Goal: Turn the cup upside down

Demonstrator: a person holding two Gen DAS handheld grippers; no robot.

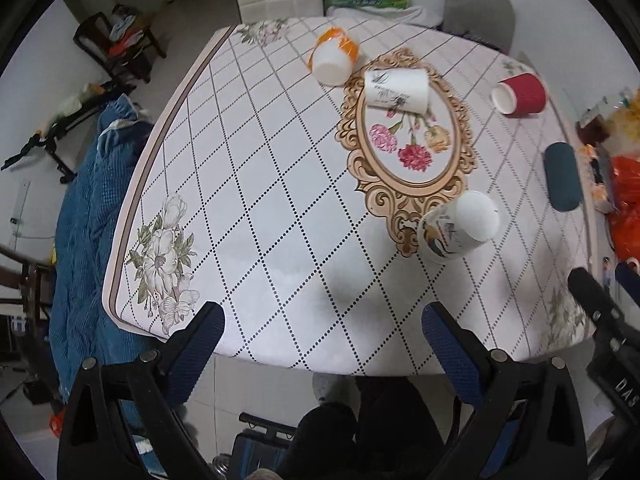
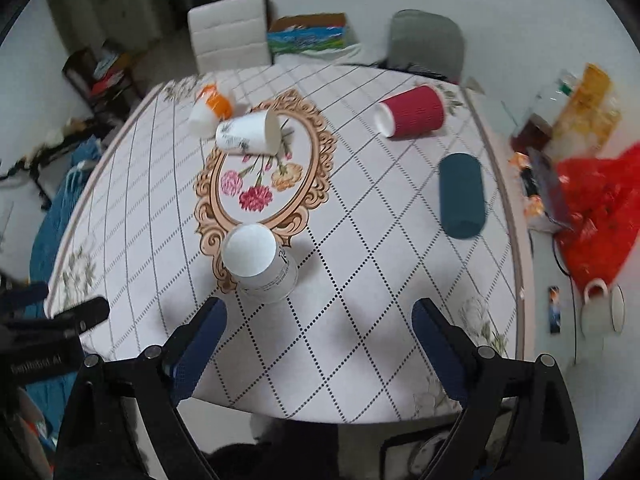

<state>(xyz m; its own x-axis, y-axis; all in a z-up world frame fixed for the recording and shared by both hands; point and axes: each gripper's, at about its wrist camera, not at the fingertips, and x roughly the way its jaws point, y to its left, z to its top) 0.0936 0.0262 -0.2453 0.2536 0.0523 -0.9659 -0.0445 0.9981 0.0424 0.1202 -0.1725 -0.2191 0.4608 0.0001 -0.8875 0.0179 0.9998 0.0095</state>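
Both grippers hover over the near table edge w/ nothing in them: left gripper (image 1: 322, 328) has its blue pads spread wide, right gripper (image 2: 318, 326) likewise wide open and empty, both above the tablecloth (image 1: 280, 208).

Nearest container is a bird-print paper cup (image 2: 260, 262) at the lower tip of the gold oval frame print (image 2: 264, 176). It stands base-up, mouth down on the cloth, so that one looks already flipped. It sits just ahead of the right gripper, btwn its fingers in the right wrist view.

Judgement: one flip is done, and the step in hand is picking the next cup. Four more lie on their sides. Next move prob calls for reaching fwd, closing across a cup's side wall w/ light squeeze (paper crushes easily), then rotating the wrist so the mouth faces down before setting it on the cloth.

Mid-range, right side: dark teal cup (image 2: 461, 196) on its side, mouth not visible. Further back right: red ribbed cup (image 2: 412, 117) on its side, white base toward the centre.

Far: white cup w/ ink sketch (image 2: 248, 133) lying at the top of the frame print, mouth toward the right. Just behind it, looks to be touching, orange-and-white cup (image 2: 210, 114) on its side.

No contents visible in any cup; the mouths that show look empty.
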